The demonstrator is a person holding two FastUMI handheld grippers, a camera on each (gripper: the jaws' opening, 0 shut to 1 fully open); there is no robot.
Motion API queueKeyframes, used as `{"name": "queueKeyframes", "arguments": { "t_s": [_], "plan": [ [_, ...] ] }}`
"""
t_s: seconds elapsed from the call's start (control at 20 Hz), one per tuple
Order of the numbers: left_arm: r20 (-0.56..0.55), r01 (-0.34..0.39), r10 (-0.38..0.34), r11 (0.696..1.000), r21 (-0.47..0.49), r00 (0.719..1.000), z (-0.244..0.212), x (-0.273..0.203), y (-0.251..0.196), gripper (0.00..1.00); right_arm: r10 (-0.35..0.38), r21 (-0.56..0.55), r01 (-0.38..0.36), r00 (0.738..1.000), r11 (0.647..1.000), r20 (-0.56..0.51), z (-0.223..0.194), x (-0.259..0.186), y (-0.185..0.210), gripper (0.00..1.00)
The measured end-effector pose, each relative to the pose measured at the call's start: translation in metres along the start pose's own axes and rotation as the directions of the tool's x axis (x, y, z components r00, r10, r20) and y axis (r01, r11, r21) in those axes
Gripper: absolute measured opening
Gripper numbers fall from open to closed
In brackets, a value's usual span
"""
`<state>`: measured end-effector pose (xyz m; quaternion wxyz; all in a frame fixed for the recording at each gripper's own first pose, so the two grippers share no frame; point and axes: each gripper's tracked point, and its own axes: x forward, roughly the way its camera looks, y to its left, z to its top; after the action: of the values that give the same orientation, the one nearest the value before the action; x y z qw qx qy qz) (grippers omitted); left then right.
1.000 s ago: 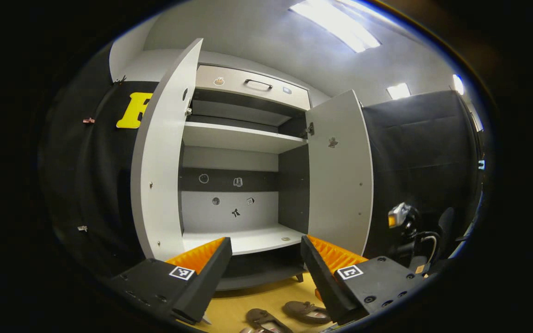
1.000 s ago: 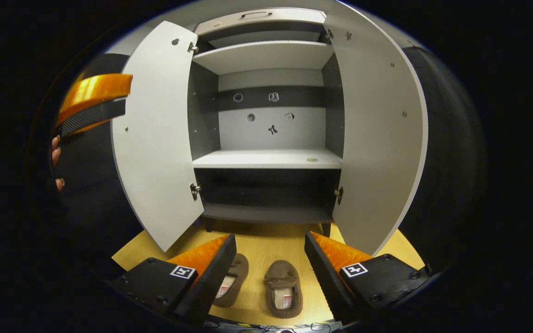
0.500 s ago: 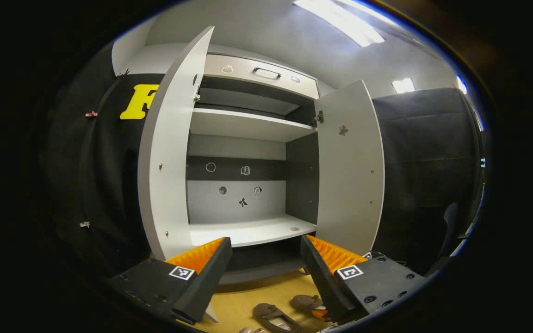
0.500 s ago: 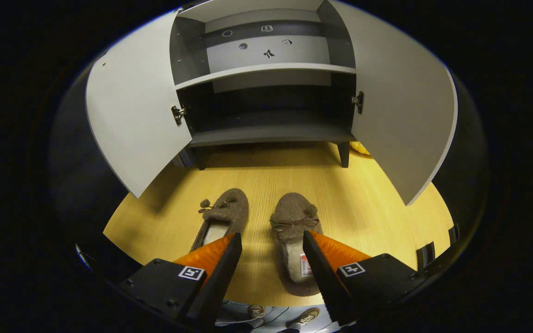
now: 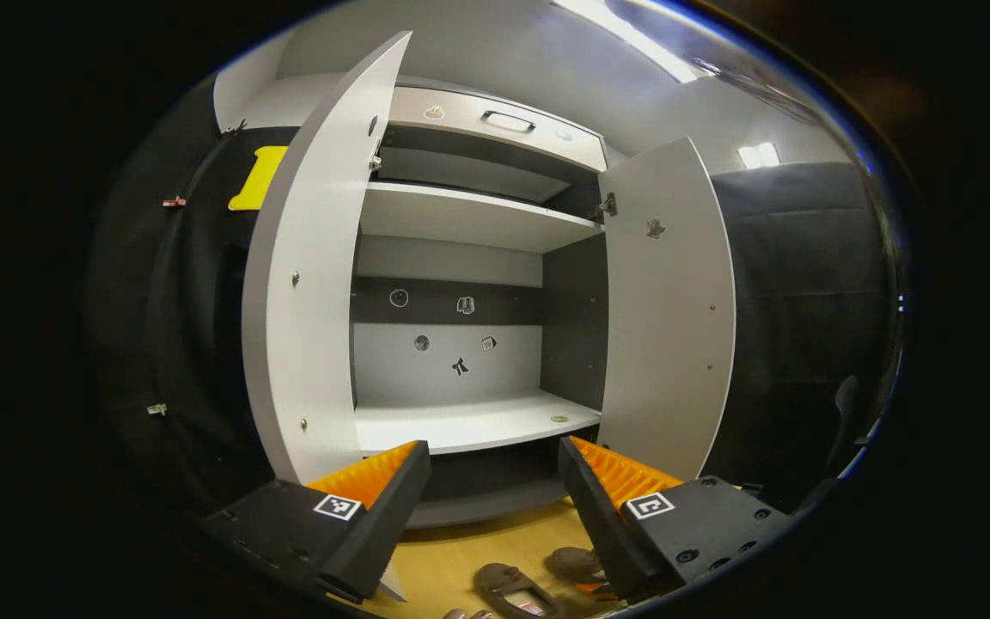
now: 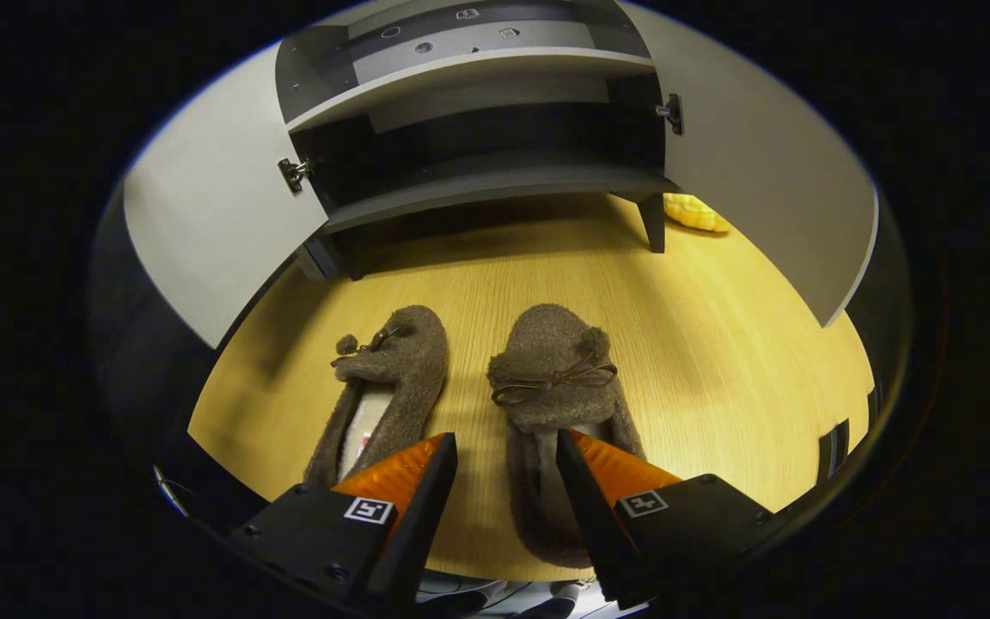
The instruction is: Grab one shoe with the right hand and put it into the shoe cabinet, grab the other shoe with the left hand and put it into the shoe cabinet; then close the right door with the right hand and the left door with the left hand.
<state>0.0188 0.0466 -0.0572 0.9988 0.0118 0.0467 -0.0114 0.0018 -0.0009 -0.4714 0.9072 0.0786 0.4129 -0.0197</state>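
Wood floor [image 6: 718,344] carries two fuzzy shoes side by side before the open cabinet [image 6: 495,185]. Right claw [image 6: 504,447] hangs wide over the right shoe [image 6: 551,370], one finger beside its heel opening. Left claw [image 5: 495,456], wide and empty, faces the shelves. Each shoe looks light and soft; pinching the heel rim seems best.

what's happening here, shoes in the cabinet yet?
Not yet. Both brown slippers sit side by side on the wooden floor before the shoe cabinet, whose two doors stand open. The right gripper is open, low over the right slipper, fingers straddling its heel. The left slipper is untouched. The left gripper is open, facing the shelves.
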Motion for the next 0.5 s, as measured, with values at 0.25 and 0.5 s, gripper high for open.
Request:
{"name": "queueKeyframes", "arguments": {
  "t_s": [0.25, 0.5],
  "plan": [
    [-0.024, 0.0, 0.0, 1.0, -0.008, 1.0, -0.006, 0.012, 0.002, 0.95, 0.0, -0.018, -0.001, 1.0, 1.0, -0.007, -0.002, 0.018, -0.001, 0.7],
    [-0.036, -0.015, 0.015, 1.0, -0.021, 0.999, -0.011, 0.01, 0.007, 0.95, -0.033, -0.053, 0.034, 0.999, 0.998, 0.016, 0.006, 0.038, -0.007, 0.58]
  ]
}}
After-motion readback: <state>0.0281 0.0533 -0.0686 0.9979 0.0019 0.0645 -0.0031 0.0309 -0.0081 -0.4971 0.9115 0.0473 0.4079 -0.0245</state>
